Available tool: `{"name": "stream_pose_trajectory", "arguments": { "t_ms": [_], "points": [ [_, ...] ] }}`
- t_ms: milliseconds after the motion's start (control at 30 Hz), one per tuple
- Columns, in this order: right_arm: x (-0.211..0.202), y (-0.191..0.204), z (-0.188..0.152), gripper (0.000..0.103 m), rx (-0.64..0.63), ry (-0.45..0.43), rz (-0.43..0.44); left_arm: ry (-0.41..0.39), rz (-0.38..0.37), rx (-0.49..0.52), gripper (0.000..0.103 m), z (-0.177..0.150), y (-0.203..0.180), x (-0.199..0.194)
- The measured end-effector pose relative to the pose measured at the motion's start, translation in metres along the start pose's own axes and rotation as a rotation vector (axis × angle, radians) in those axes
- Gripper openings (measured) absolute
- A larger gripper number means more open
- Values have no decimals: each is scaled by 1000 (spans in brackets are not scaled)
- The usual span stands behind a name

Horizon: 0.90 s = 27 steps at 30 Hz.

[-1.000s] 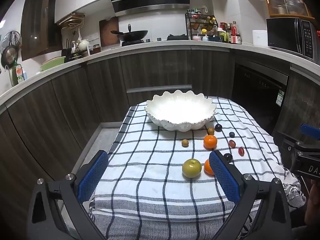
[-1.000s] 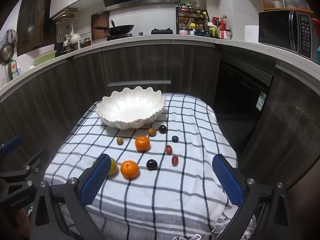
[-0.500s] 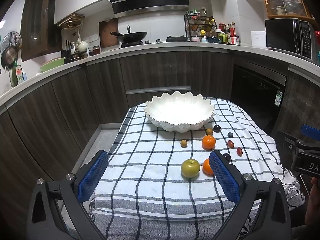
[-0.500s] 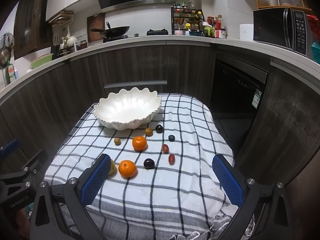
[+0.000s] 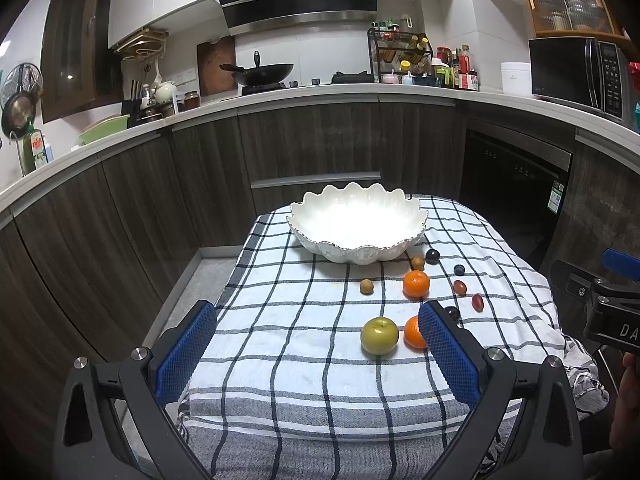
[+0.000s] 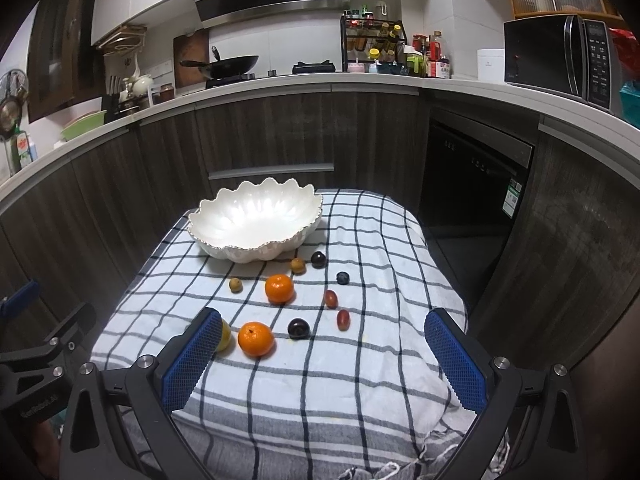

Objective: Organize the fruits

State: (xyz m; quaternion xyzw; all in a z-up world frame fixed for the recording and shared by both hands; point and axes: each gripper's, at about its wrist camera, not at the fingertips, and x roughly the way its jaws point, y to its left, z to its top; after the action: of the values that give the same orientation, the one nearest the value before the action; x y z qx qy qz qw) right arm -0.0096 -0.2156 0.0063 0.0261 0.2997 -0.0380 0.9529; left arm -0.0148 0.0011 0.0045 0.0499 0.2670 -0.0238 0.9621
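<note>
Left gripper (image 5: pixel 316 350) was spread wide, nothing between its blue pads (image 5: pixel 186 350), hovering over the near end of the checked cloth (image 5: pixel 280 360). Right gripper (image 6: pixel 320 360) was likewise wide apart and empty over the same cloth. Fruit lay loose on the cloth ahead: a green apple (image 5: pixel 379 335) touching an orange (image 5: pixel 413 333) nearest the left gripper; a second orange (image 5: pixel 416 284) farther on; a dark plum (image 6: pixel 298 328) just right of the near orange; two red grapes (image 6: pixel 343 319); two small brown fruits (image 6: pixel 236 285); a blueberry (image 6: pixel 342 278). The white scalloped bowl (image 5: pixel 316 240) stood empty at the far end, beyond all the fruit.
</note>
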Motion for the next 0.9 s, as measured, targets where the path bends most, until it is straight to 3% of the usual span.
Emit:
{"name": "stream_pose_trajectory", "arguments": {
  "t_ms": [900],
  "points": [
    [-5, 1, 0, 102, 11, -10, -1, -8, -5, 3, 103, 2, -3, -5]
  ]
}}
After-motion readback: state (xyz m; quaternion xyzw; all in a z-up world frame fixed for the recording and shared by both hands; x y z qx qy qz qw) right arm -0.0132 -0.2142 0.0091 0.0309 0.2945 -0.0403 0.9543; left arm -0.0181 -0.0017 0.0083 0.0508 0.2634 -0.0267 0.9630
